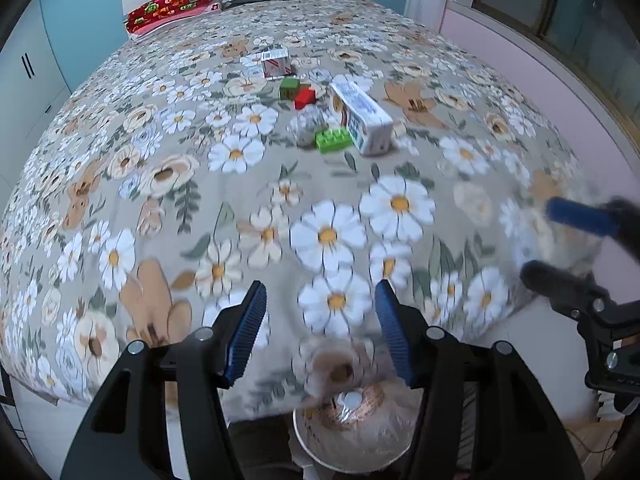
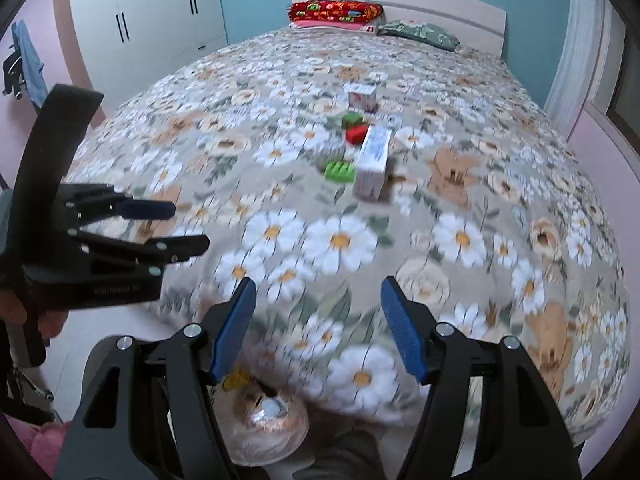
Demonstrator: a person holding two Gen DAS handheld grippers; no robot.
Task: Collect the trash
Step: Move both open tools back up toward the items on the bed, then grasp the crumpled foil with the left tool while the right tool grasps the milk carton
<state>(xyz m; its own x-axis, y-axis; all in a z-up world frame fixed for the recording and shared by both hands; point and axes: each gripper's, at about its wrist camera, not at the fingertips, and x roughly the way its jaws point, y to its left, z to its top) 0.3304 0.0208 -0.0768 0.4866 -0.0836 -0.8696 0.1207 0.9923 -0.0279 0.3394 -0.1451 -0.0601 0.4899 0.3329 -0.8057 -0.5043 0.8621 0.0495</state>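
Note:
Items lie mid-bed on the floral bedspread (image 1: 200, 208): a long white-and-blue carton (image 1: 364, 118), a crumpled clear wrapper (image 1: 307, 124), a green toy brick (image 1: 333, 140), a red block (image 1: 305, 97), a dark green block (image 1: 289, 88) and a small white-and-red box (image 1: 276, 63). The right wrist view shows the carton (image 2: 373, 164), green brick (image 2: 339, 171), red block (image 2: 357, 134) and small box (image 2: 362, 97). My left gripper (image 1: 320, 328) is open and empty above the bed's near edge. My right gripper (image 2: 318, 328) is open and empty too. A bin lined with clear plastic (image 1: 352, 436) stands below the bed edge, also seen in the right wrist view (image 2: 264, 428).
Pillows (image 2: 336, 12) lie at the headboard. A white wardrobe (image 2: 152, 20) stands to the left of the bed, a window wall (image 1: 560, 8) to the right. The right gripper (image 1: 576, 248) shows in the left wrist view; the left gripper (image 2: 188, 228) in the right one.

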